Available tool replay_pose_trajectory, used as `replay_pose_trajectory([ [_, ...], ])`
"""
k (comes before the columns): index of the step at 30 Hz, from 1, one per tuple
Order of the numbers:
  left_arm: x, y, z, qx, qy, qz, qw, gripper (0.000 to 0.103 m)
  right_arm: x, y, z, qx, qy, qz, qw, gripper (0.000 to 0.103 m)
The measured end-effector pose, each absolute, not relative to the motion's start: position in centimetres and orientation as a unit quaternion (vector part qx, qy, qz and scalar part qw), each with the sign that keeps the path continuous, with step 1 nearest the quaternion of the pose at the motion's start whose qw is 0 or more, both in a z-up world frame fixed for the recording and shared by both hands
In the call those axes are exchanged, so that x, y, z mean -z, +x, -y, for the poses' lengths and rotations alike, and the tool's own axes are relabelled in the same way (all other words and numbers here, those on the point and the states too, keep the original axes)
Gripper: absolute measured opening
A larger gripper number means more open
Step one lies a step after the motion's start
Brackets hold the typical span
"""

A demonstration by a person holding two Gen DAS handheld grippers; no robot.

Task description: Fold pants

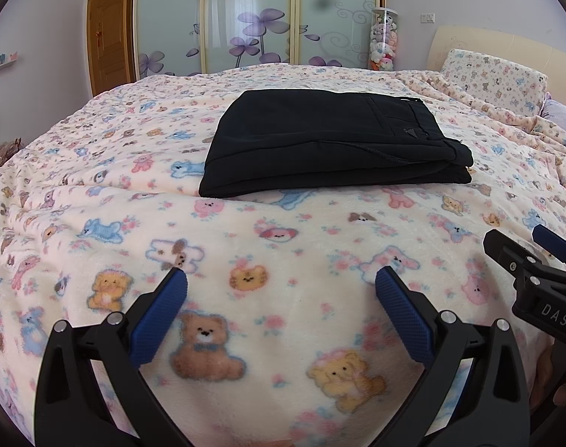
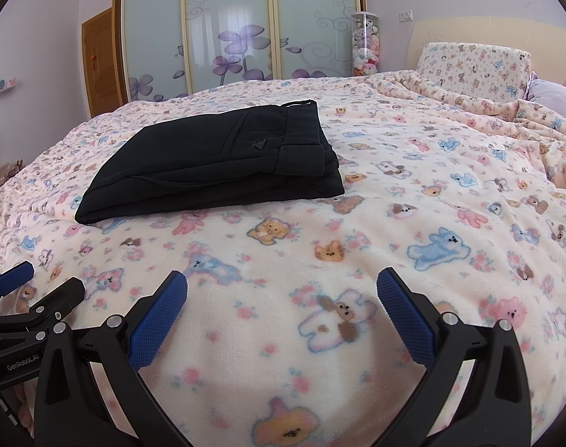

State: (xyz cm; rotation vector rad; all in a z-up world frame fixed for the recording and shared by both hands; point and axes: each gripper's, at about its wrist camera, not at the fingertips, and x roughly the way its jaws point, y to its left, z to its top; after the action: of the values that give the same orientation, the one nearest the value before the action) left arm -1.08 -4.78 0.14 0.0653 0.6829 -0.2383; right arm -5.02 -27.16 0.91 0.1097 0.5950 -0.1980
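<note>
Black pants (image 1: 320,141) lie folded into a flat rectangle on the bed, waistband to the right; they also show in the right wrist view (image 2: 215,160). My left gripper (image 1: 281,279) is open and empty, held over the blanket well short of the pants. My right gripper (image 2: 281,279) is open and empty too, over the blanket in front and to the right of the pants. The right gripper's fingers (image 1: 506,246) show at the right edge of the left wrist view. The left gripper's fingers (image 2: 63,290) show at the left edge of the right wrist view.
The bed is covered by a cream fleece blanket (image 1: 283,242) printed with bears. A pillow (image 1: 495,78) and headboard (image 2: 487,33) lie at the far right. Sliding wardrobe doors (image 1: 253,15), a clear tube of plush toys (image 1: 383,41) and a wooden door (image 1: 107,37) stand behind the bed.
</note>
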Motion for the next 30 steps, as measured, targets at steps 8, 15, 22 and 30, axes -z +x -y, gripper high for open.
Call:
replay_pose_trajectory([
  [8,-0.16,-1.10,4.79,0.116,0.032,-0.333,0.935,0.101,-0.92,-4.99,27.17,0.097,0.054,-0.293,0.950,0.102],
  [15,-0.25,-1.29,4.79,0.112,0.032,-0.327,0.938,0.101,-0.81,-5.01,27.10,0.097,0.054,-0.295,0.949,0.102],
  [22,-0.28,-1.36,4.68,0.112,0.032,-0.324,0.939,0.101,-0.54,-5.09,26.97,0.096,0.055,-0.296,0.949,0.102],
  [30,-0.31,-1.17,4.61,0.115,0.033,-0.329,0.937,0.101,-0.57,-5.09,26.96,0.096,0.055,-0.297,0.948,0.102],
])
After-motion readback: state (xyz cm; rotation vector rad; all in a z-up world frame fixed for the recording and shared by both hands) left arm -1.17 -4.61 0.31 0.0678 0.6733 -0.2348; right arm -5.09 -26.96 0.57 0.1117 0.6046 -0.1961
